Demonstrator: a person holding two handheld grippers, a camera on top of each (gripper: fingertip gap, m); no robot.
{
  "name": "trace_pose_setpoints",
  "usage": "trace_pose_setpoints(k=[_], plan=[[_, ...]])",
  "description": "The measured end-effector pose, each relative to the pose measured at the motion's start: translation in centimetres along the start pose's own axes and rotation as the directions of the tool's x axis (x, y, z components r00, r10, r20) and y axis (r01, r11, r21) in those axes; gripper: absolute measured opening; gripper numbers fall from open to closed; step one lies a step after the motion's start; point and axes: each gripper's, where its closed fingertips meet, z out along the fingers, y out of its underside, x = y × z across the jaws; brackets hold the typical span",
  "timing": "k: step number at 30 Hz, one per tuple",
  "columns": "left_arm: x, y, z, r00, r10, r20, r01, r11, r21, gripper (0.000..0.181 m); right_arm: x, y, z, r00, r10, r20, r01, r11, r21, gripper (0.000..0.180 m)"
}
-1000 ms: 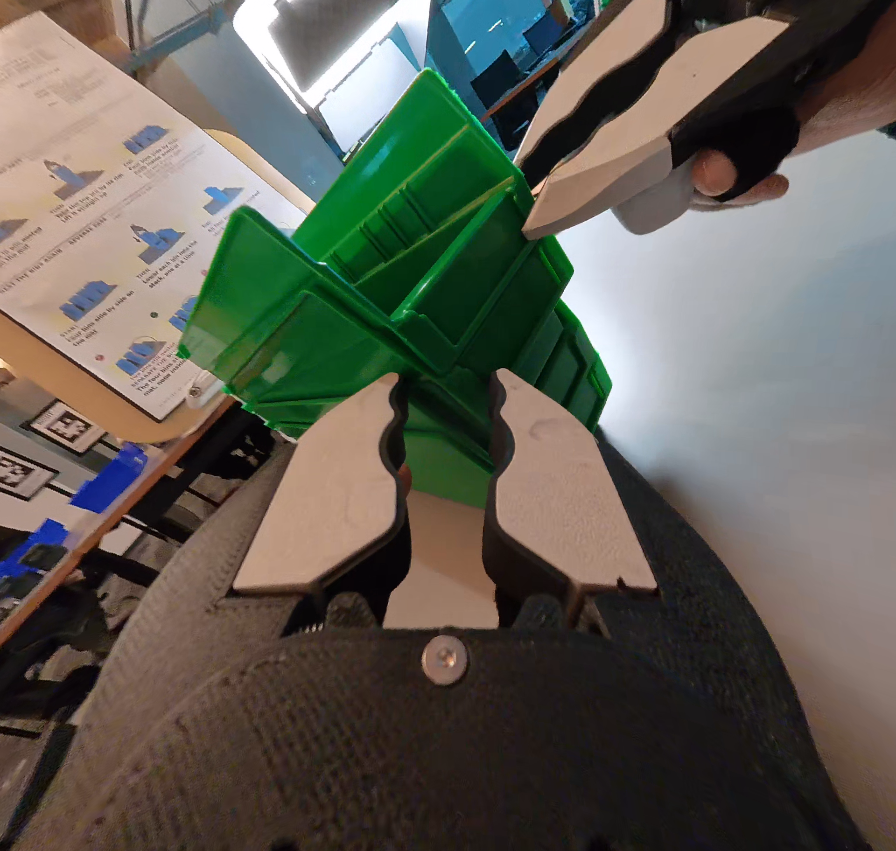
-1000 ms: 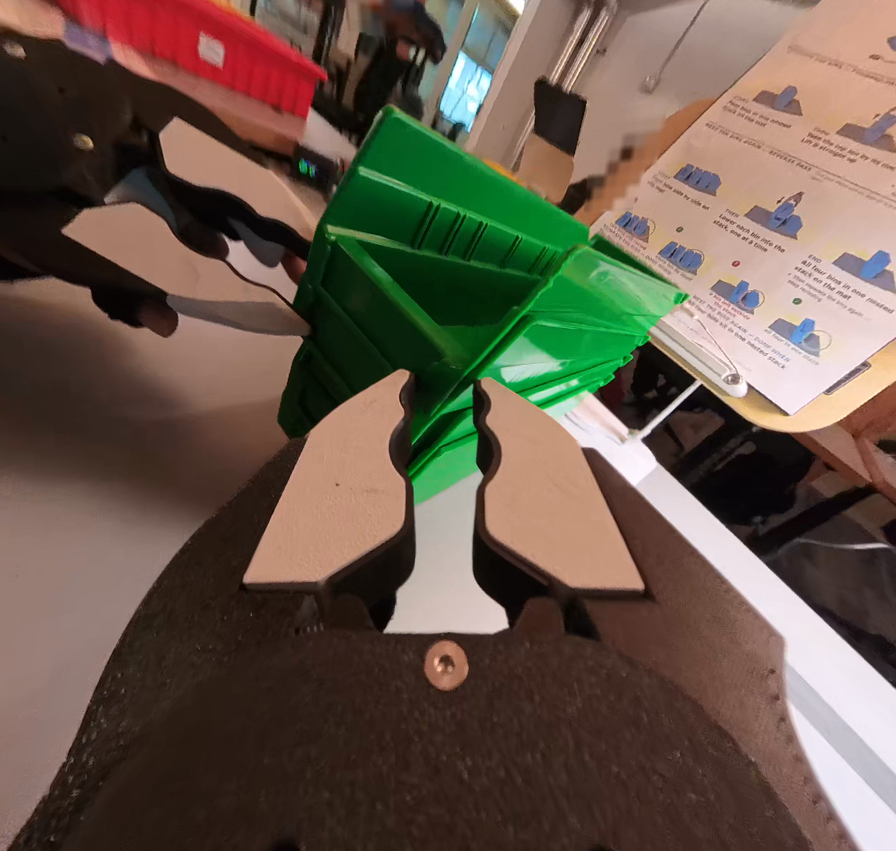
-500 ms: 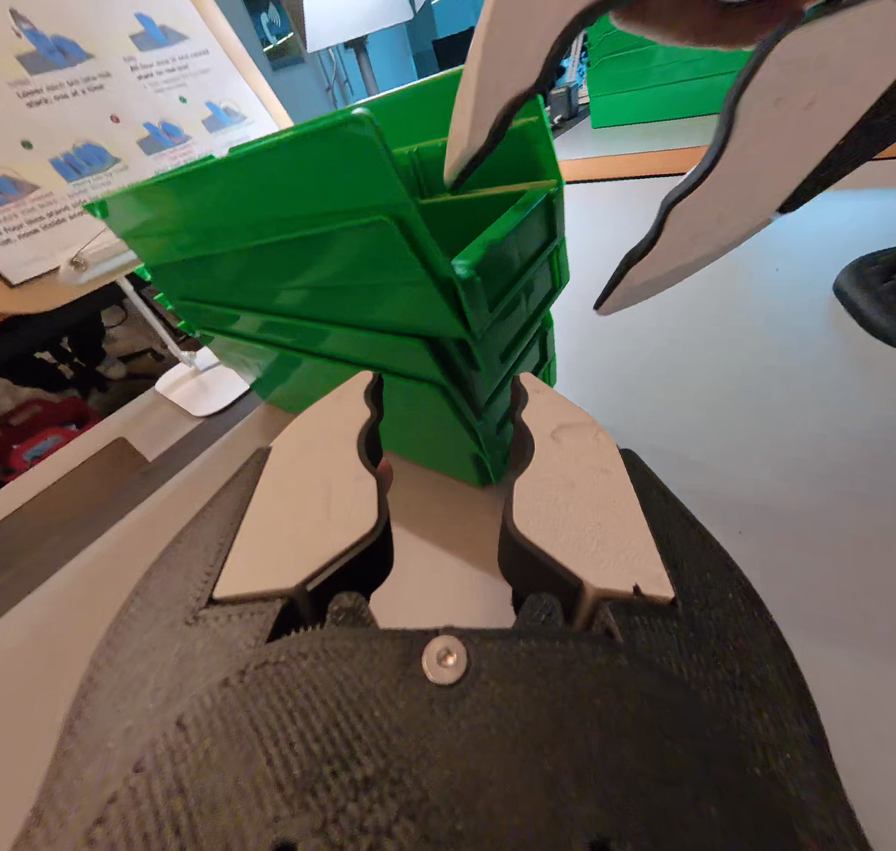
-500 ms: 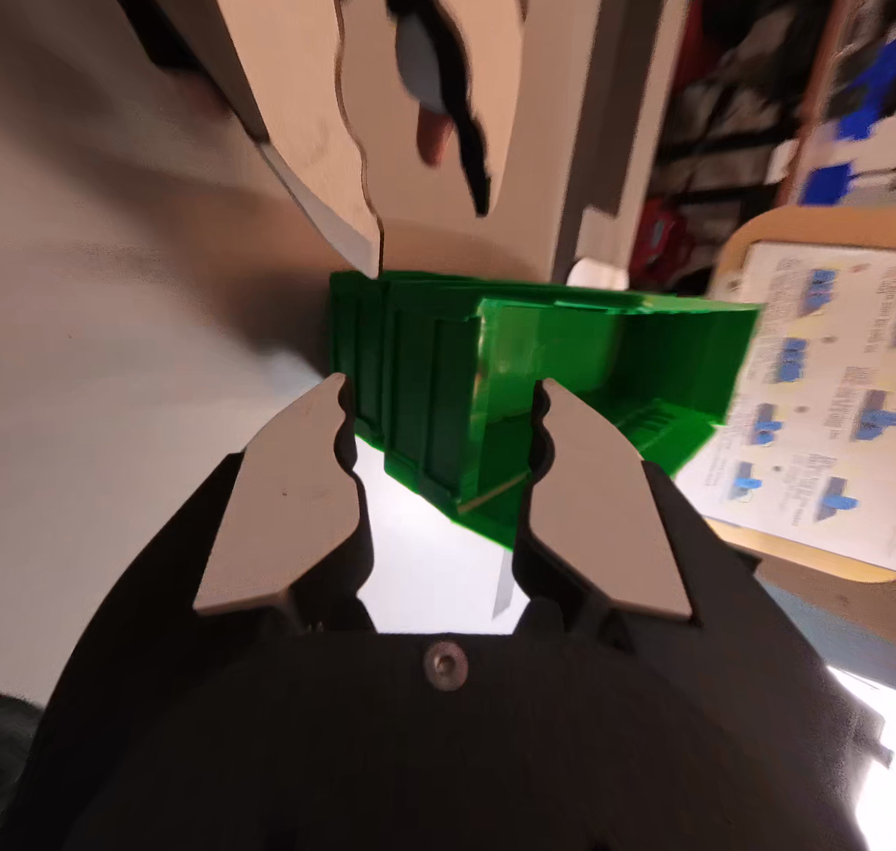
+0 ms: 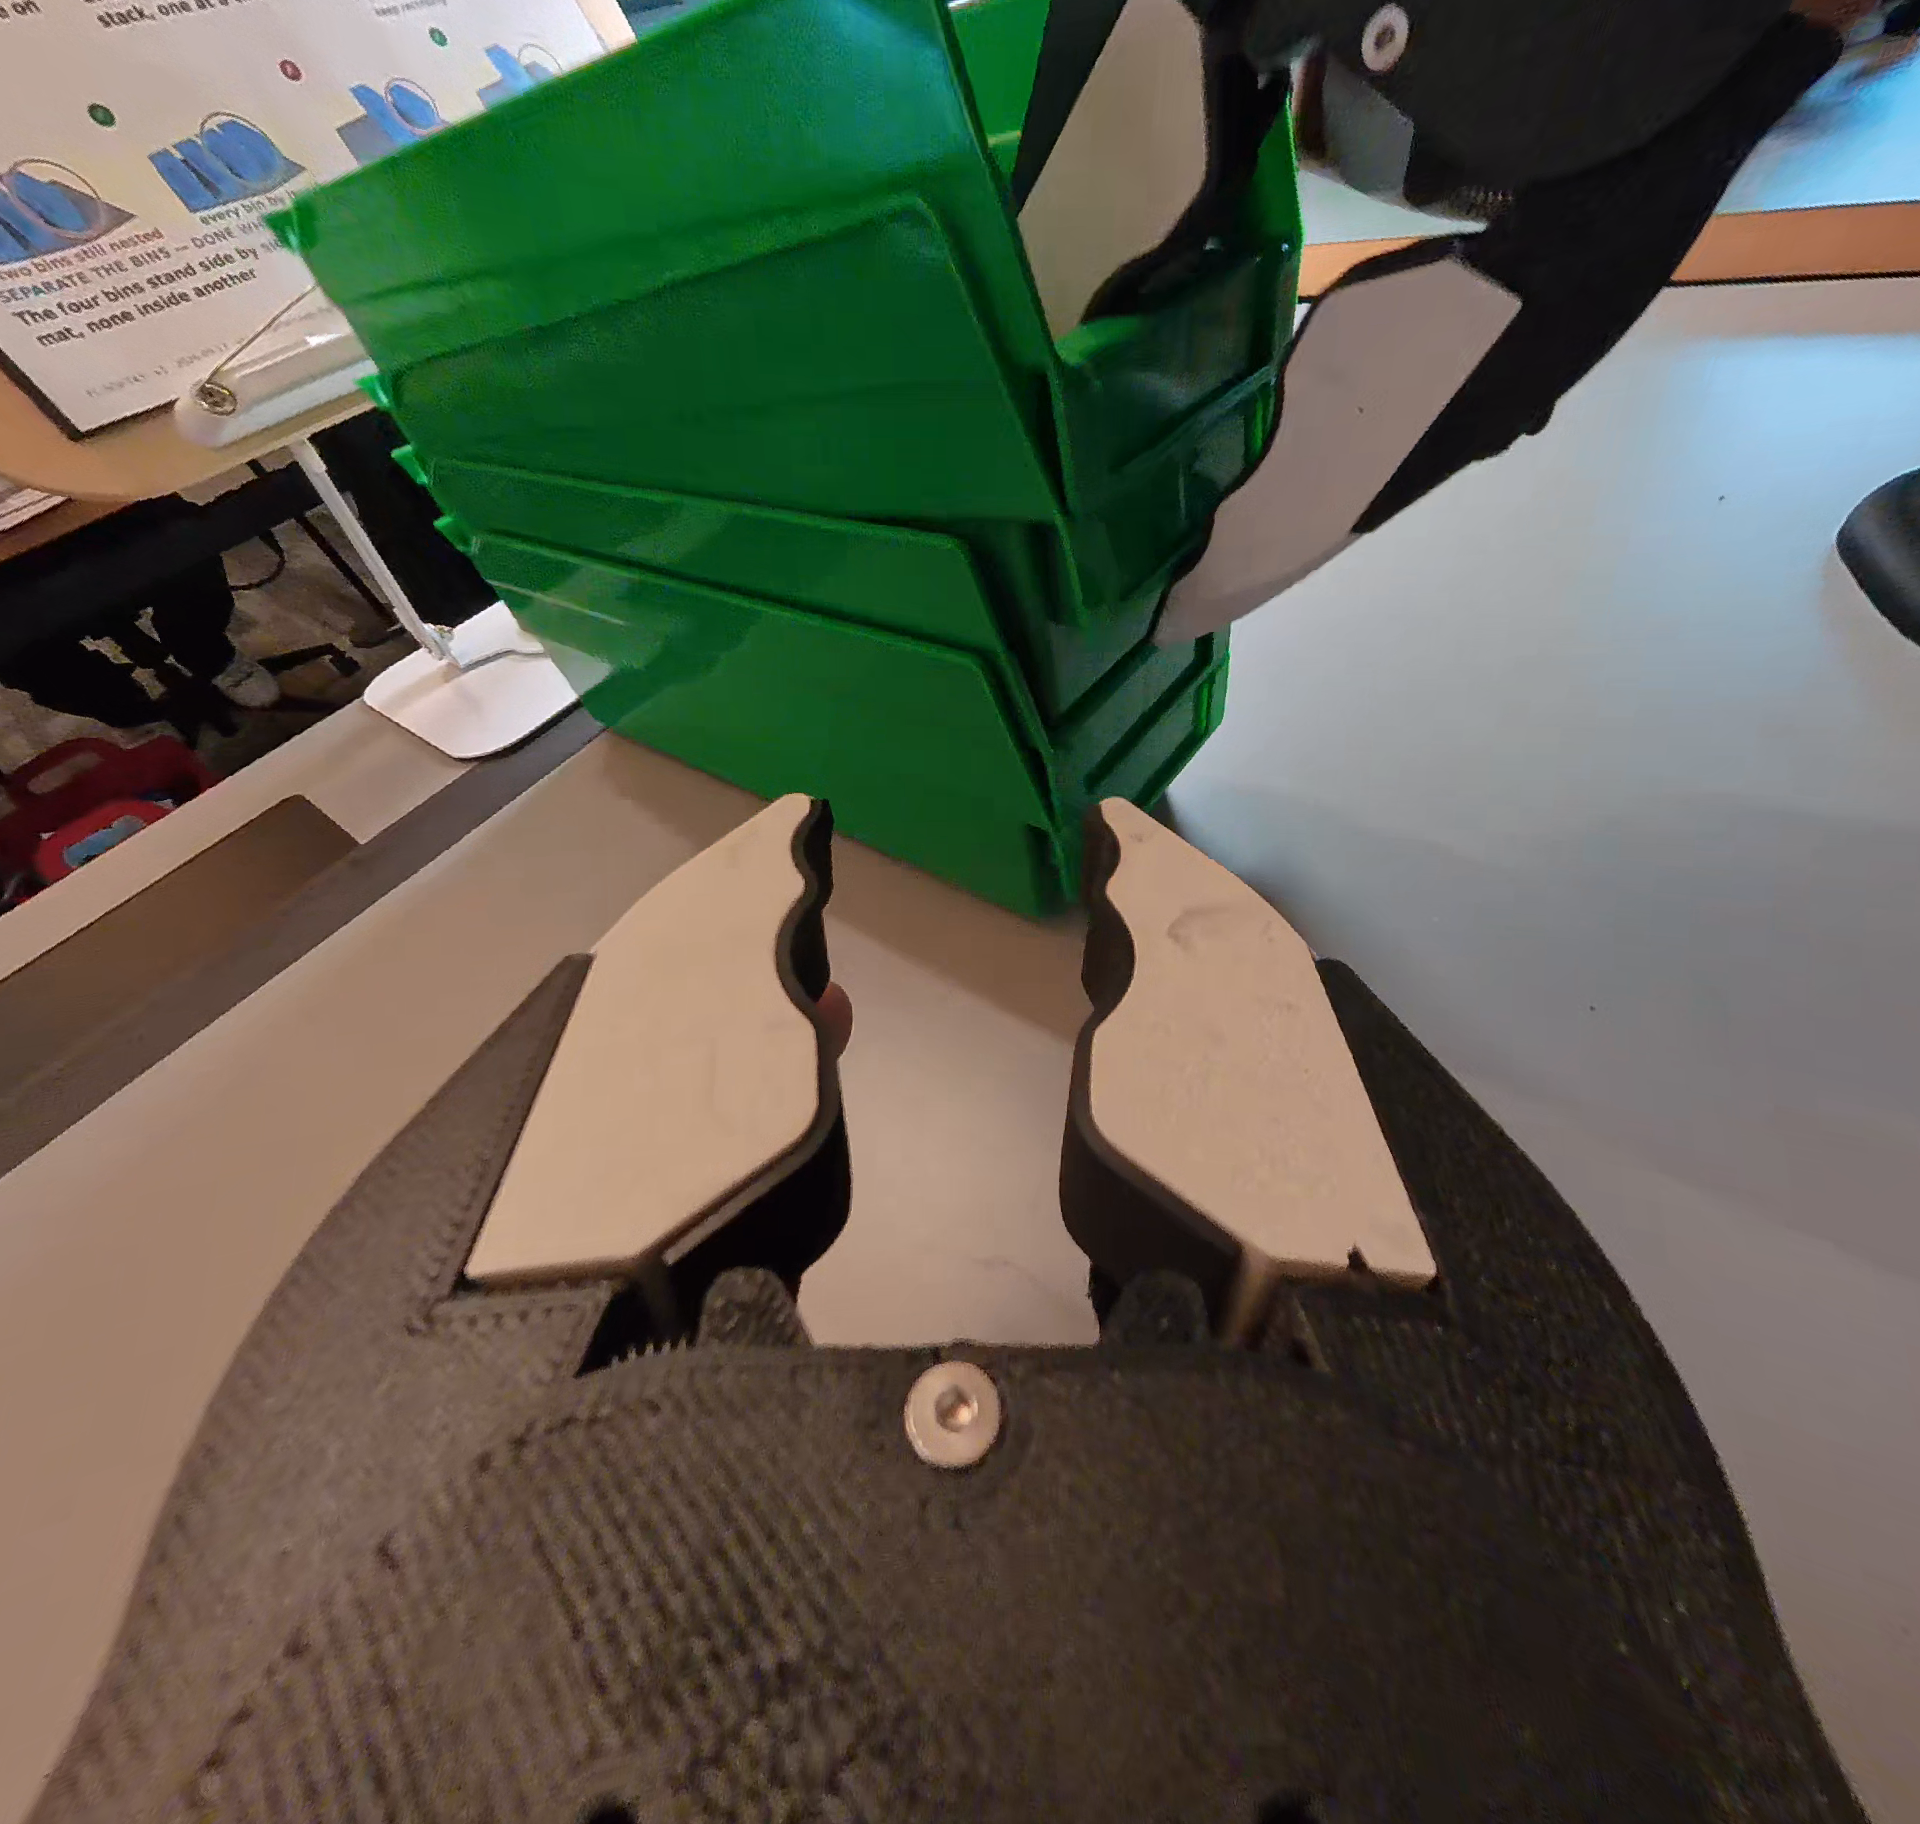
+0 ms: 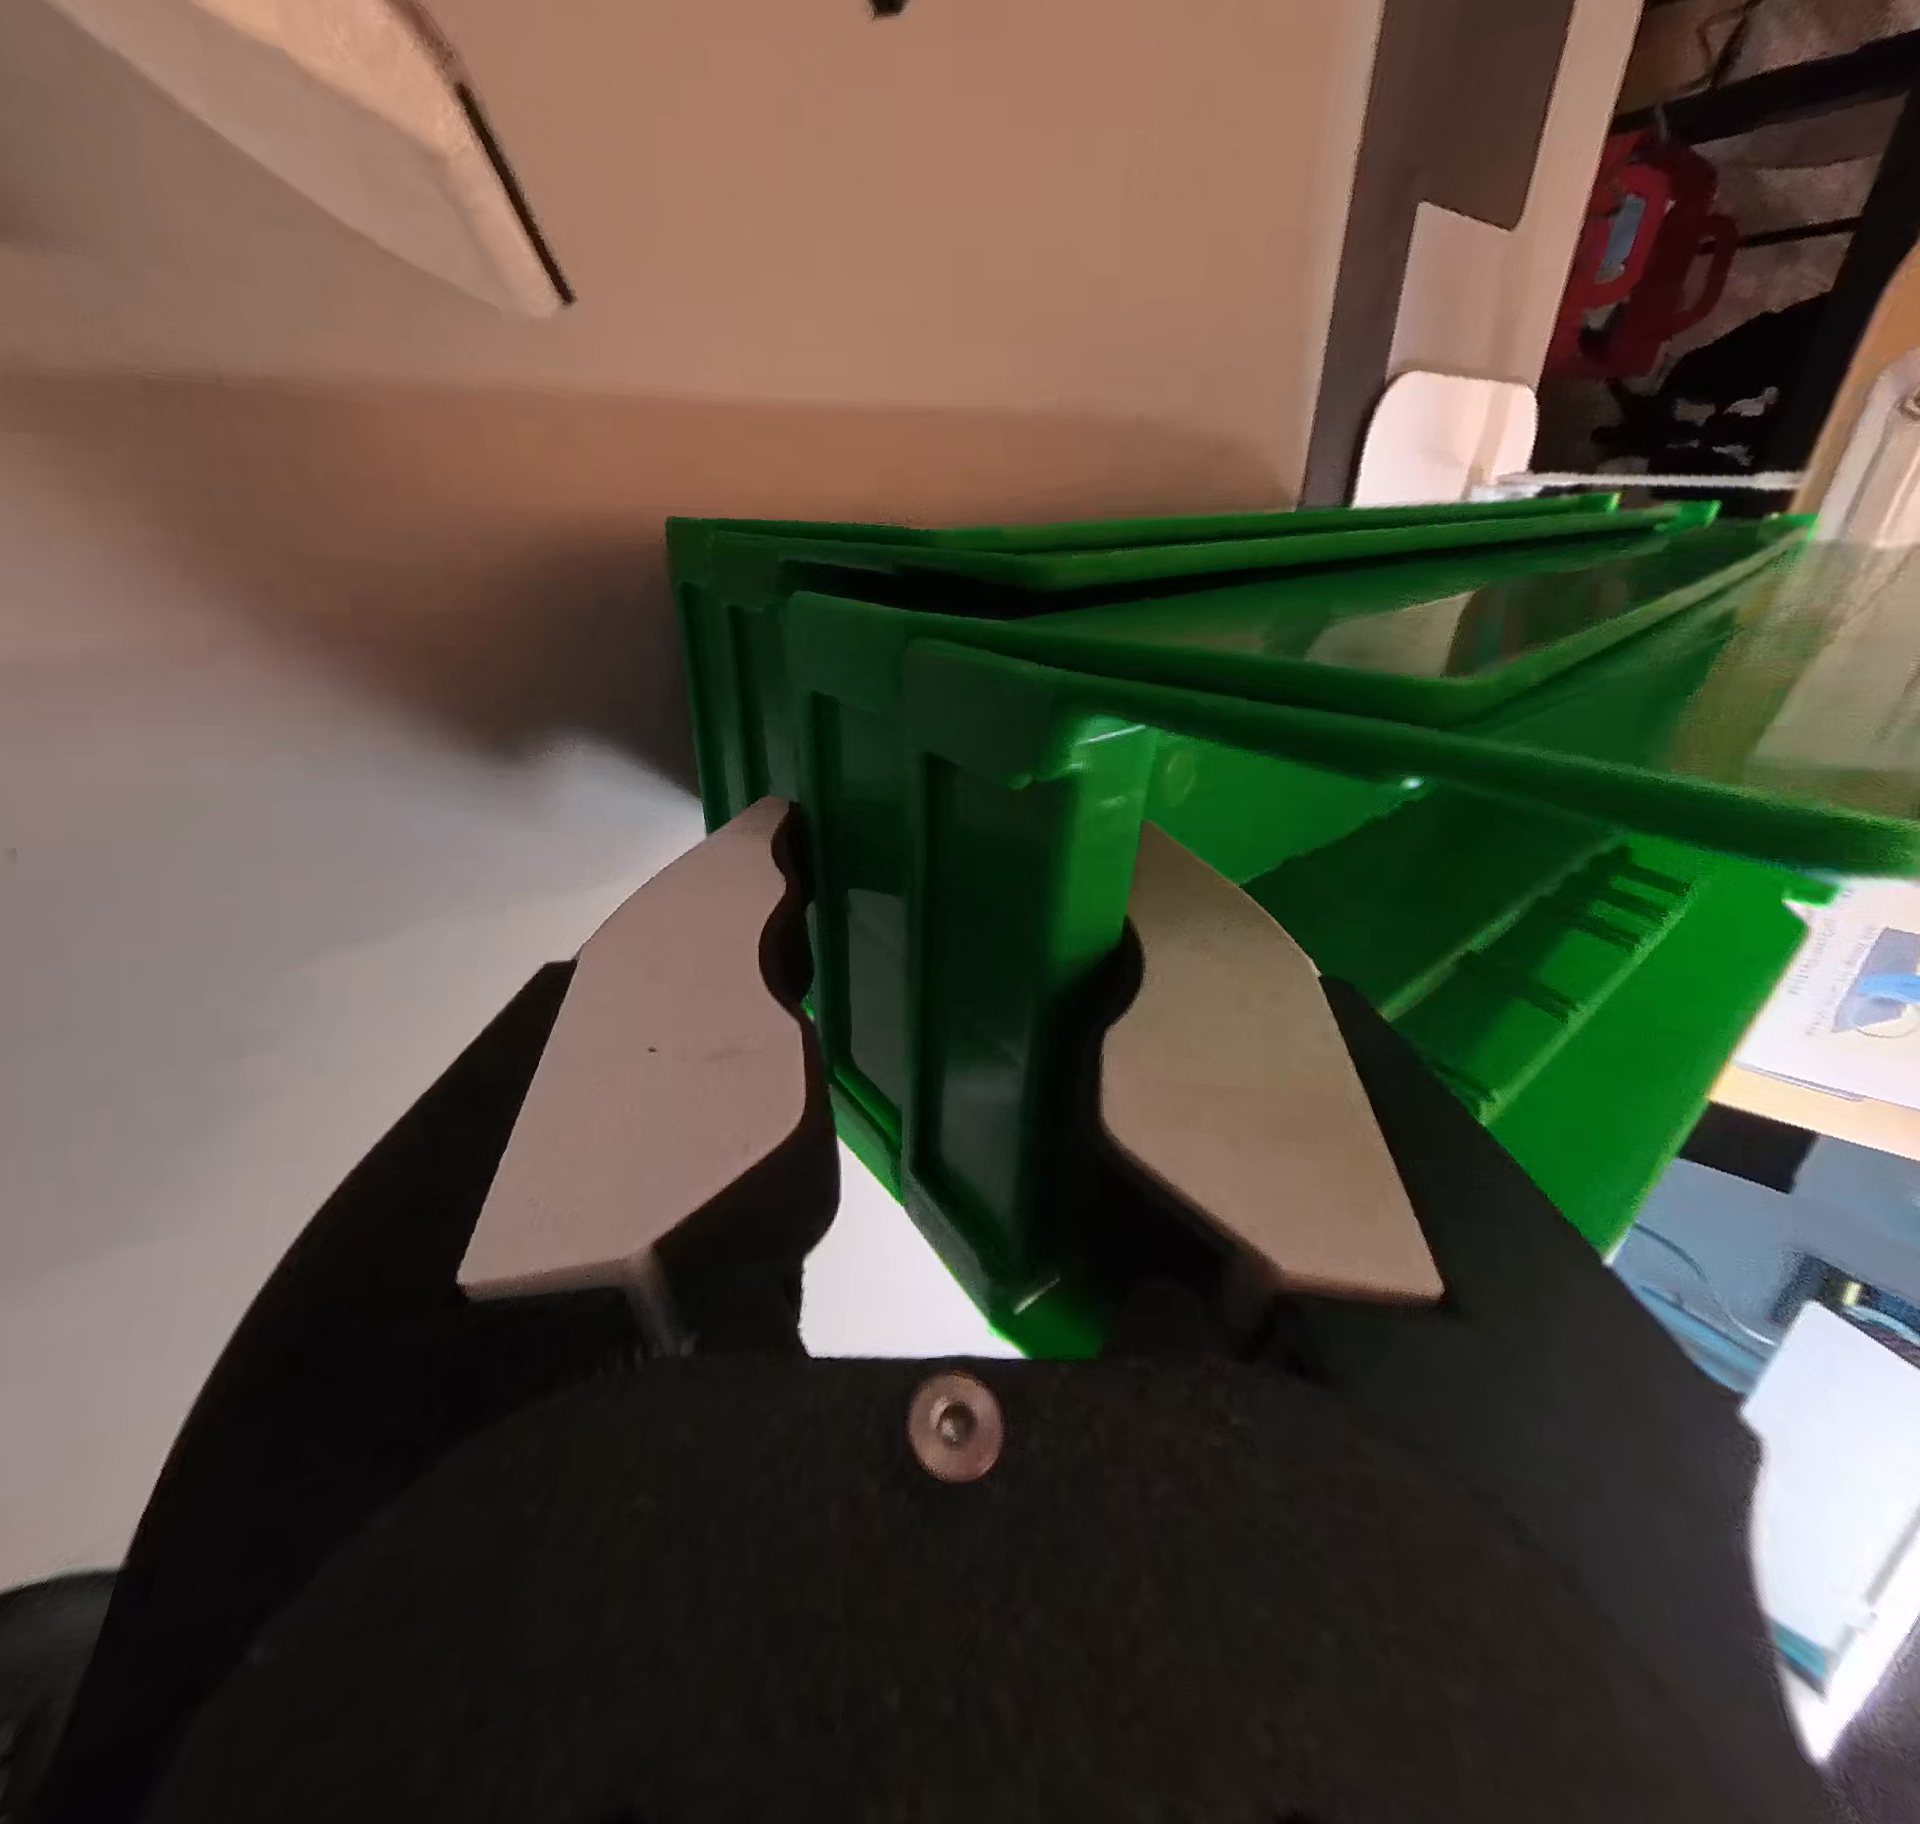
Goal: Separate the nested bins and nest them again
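- Right gripper [image 6: 956,953]: we read its jaws as set around the front wall of the top bin [image 6: 977,995], one finger outside, one inside. Contact looks close on both sides, but whether it is pinching yet we cannot tell.
- Left gripper [image 5: 956,870]: jaws spread, nothing between them. Its tips sit just short of the bottom corner of the green bin stack [image 5: 831,735], low over the tabletop [image 5: 1507,943].
- Stack: four bins by our count, all nested, standing directly ahead of the left gripper. The top bin is tilted, front edge raised.
- Progress, our judgement: separation barely begun. No bin stands free yet; all lifts and the whole re-nesting remain.
- Left view only: both grippers together, the full stack height, and an instruction sheet [image 5: 156,164] beyond the stack to the left.
- Right view only: the straddle on the front wall up close, and the top bin's ribbed interior.
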Motion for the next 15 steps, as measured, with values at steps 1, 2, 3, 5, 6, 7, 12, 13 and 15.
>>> trace_pose_setpoints(k=[1,2,3,5,6,7,12,13,15], plan=[[0.1,0.1,0.1,1.0,0.001,0.0,-0.001,1.0,-0.004,0.046,0.2,-0.1,-0.1,1.0,0.015,-0.009,-0.015,1.0,0.014,0.051],[0.1,0.3,0.1,1.0,-0.002,0.001,0.002,1.0,-0.009,0.046,0.6,-0.2,-0.2,0.999,0.017,-0.03,-0.016,1.0,0.018,0.051],[0.1,0.4,0.2,1.0,-0.006,0.0,0.006,1.0,-0.014,0.046,1.1,-0.1,-0.3,0.997,0.0,-0.072,0.001,1.0,0.012,0.051],[0.1,0.9,0.4,1.0,-0.015,0.0,0.015,1.0,-0.028,0.046,2.6,0.1,-0.8,0.986,-0.033,-0.164,0.032,0.999,-0.009,0.049],[0.1,1.1,0.5,1.0,-0.019,-0.002,0.019,0.999,-0.034,0.045,3.1,0.0,-1.1,0.983,-0.038,-0.18,0.037,0.999,-0.009,0.049],[0.2,1.3,0.6,1.0,-0.025,-0.005,0.024,0.999,-0.04,0.045,3.3,-0.1,-1.4,0.985,-0.03,-0.17,0.031,1.0,0.001,0.049],[0.5,1.6,0.8,0.999,-0.033,-0.012,0.032,0.998,-0.051,0.045,1.7,0.3,-0.2,0.997,-0.038,-0.067,0.037,0.999,-0.024,0.05],[0.5,1.5,0.8,0.999,-0.03,-0.013,0.03,0.998,-0.049,0.045,1.2,0.4,0.4,0.997,-0.056,-0.057,0.054,0.998,-0.031,0.051],[0.6,1.5,0.8,1.0,-0.028,-0.015,0.027,0.998,-0.049,0.045,0.8,0.5,1.1,0.996,-0.066,-0.051,0.065,0.997,-0.034,0.052]])
